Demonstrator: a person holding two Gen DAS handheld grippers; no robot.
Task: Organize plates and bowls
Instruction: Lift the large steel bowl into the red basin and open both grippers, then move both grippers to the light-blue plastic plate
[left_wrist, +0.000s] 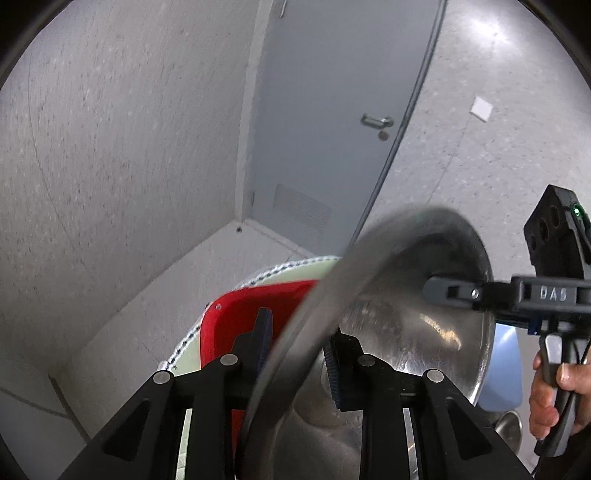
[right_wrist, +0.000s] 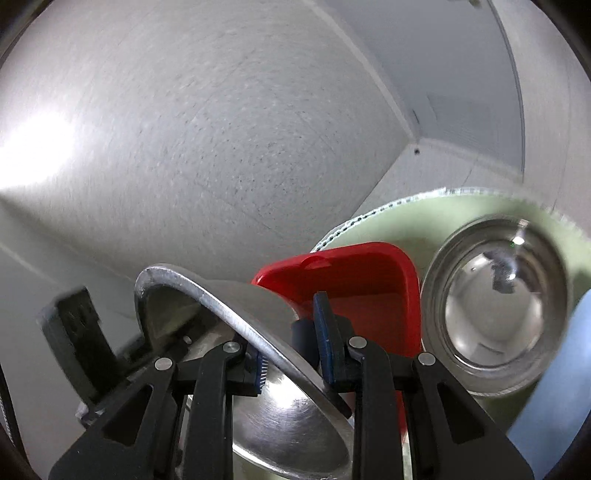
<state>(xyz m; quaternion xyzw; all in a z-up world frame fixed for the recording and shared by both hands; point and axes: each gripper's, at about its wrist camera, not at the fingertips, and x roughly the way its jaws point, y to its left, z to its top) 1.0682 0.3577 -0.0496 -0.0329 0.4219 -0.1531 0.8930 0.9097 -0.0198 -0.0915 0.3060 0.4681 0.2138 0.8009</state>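
A large steel bowl (left_wrist: 413, 325) is held tilted above the table by both grippers. My left gripper (left_wrist: 297, 354) is shut on its rim at one side. My right gripper (right_wrist: 291, 354) is shut on the rim of the same steel bowl (right_wrist: 295, 417) at the other side; it shows in the left wrist view (left_wrist: 458, 290) at the bowl's far edge. A red rectangular tray (right_wrist: 369, 288) lies behind the bowl, also in the left wrist view (left_wrist: 240, 317). A smaller steel bowl (right_wrist: 495, 310) stands on the table right of the red tray.
A round table with a pale green cloth (right_wrist: 406, 218) and dotted trim bears the dishes. A light blue dish (left_wrist: 502, 373) and a small steel bowl (left_wrist: 509, 428) lie at the right. A grey door (left_wrist: 332, 122) and speckled walls stand behind.
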